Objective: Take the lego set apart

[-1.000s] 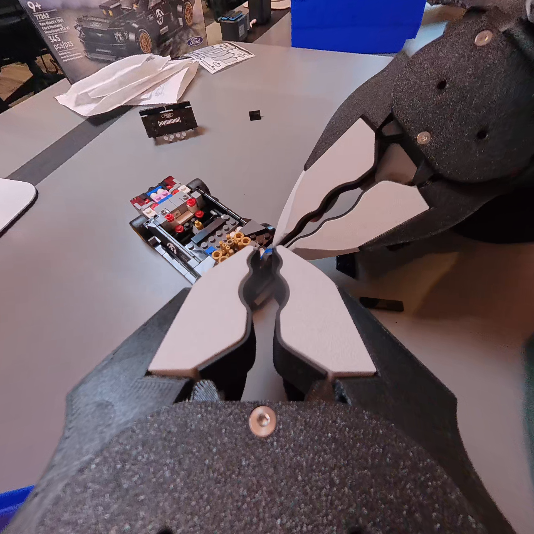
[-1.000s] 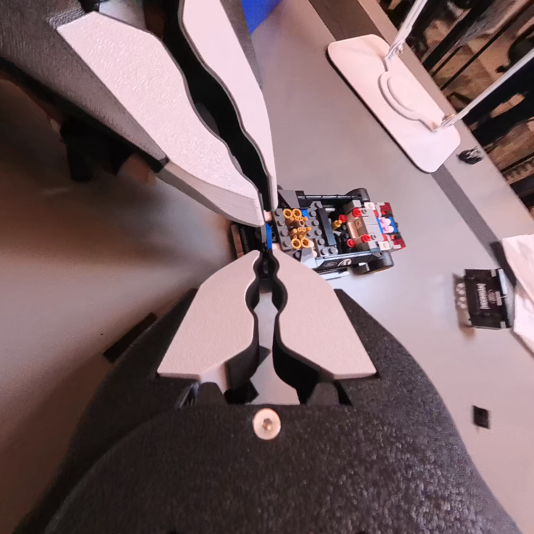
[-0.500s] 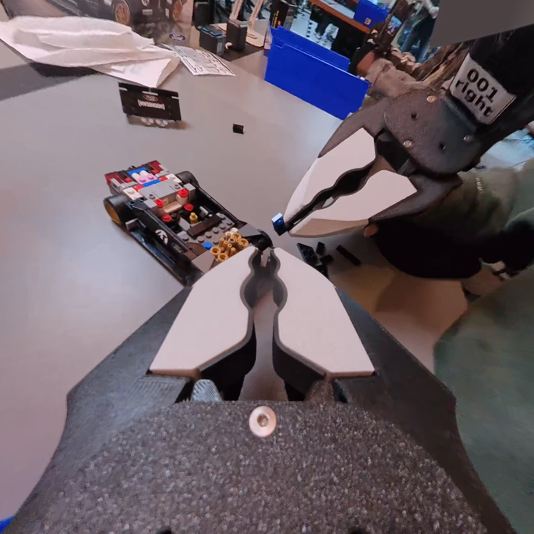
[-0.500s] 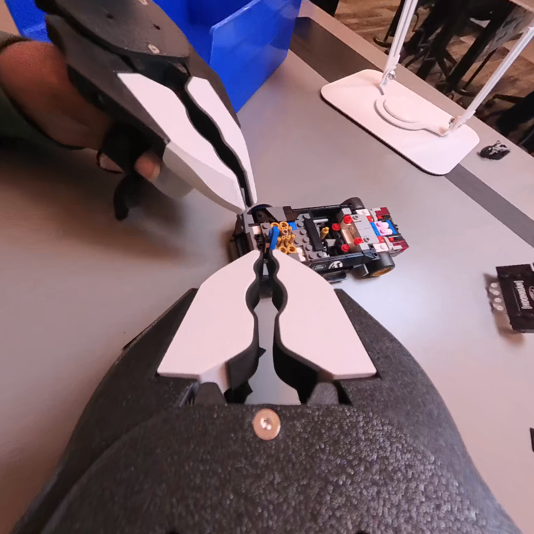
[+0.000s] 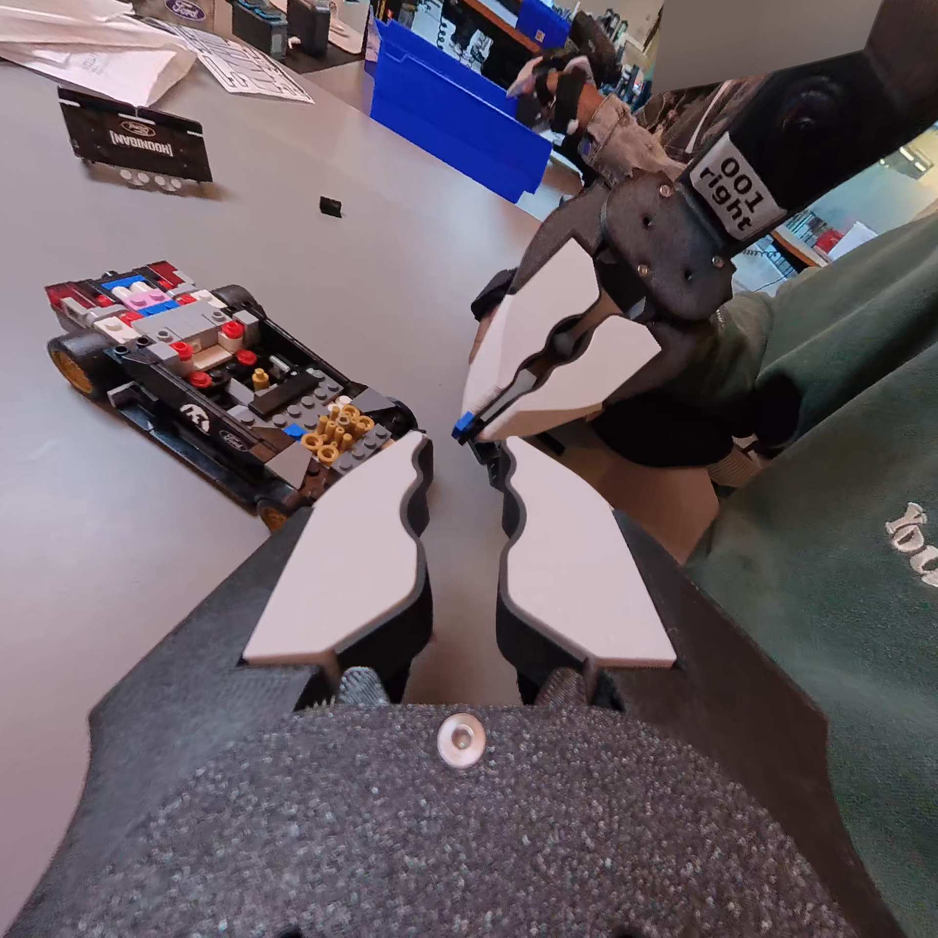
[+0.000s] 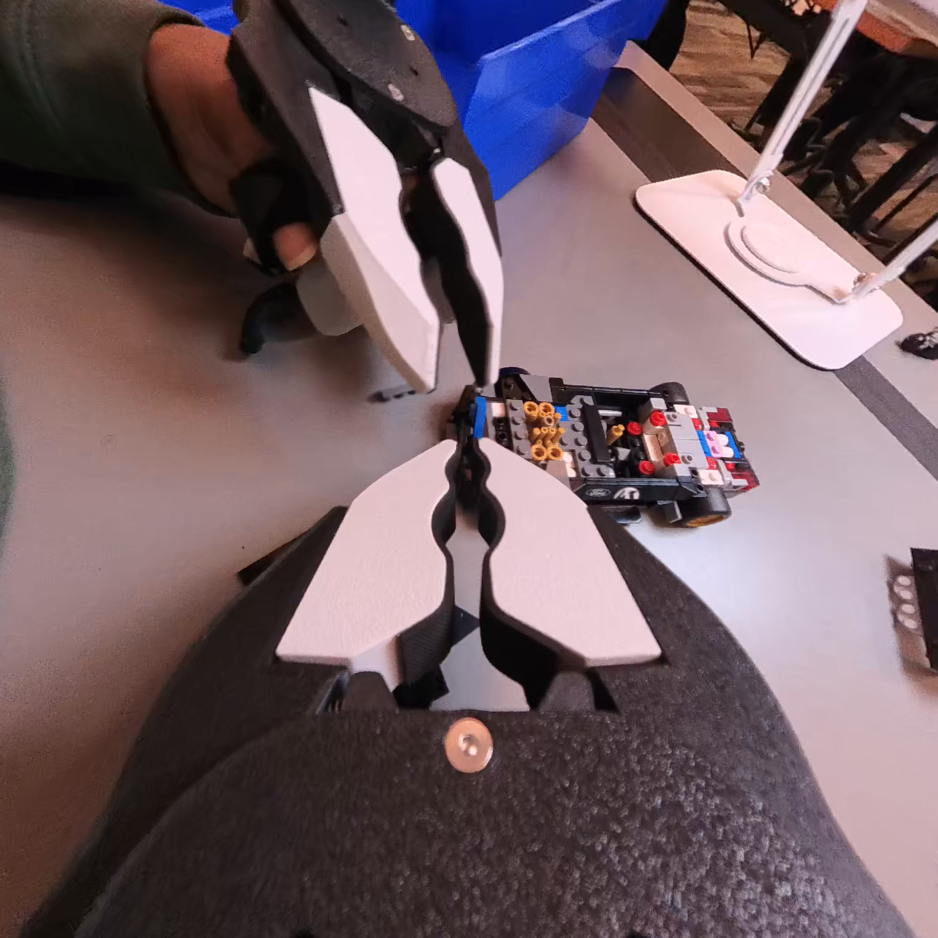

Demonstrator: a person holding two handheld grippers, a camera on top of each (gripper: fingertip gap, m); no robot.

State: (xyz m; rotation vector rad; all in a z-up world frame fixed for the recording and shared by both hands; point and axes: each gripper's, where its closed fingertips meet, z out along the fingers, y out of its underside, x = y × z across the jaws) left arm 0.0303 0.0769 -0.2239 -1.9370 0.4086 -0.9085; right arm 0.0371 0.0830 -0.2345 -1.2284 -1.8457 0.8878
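**brickfan_22:** So why was the right gripper (image 6: pixel 468 446) up off the worktop (image 5: pixel 355 243) with that tiny blue piece (image 5: pixel 463 425) in it? My read: it was a part popped off the lego car (image 5: pixel 218 386), and lifting it clear kept it from snagging the build. The fingers were pinched nearly together, with only the blue piece, backed by something small and dark, between the tips.

**umi_tinkerer:** Agreed. In the right wrist view the blue piece (image 6: pixel 478 417) stuck out just past the tips, at 12 o'clock from them, and looked right up against the near end of the car (image 6: pixel 609 446). Can't tell from that view whether it touched. The left wrist view showed a clear gap, though.

**brickfan_22:** And the left gripper (image 5: pixel 464 457)?

**umi_tinkerer:** Fingers were parted a fair bit with nothing between them, just bare worktop. The car sat at roughly 10 o'clock from those tips, its near end close to the left finger. The right gripper's tips hovered just off at 12 to 1 o'clock. I'd guess the left one was spread ready to steady the car again.

**brickfan_22:** The car itself stood on its wheels, mid-worktop, roof already gone, with a black panel (image 5: pixel 134 139) and a small black bit (image 5: pixel 330 207) lying well apart beyond it.
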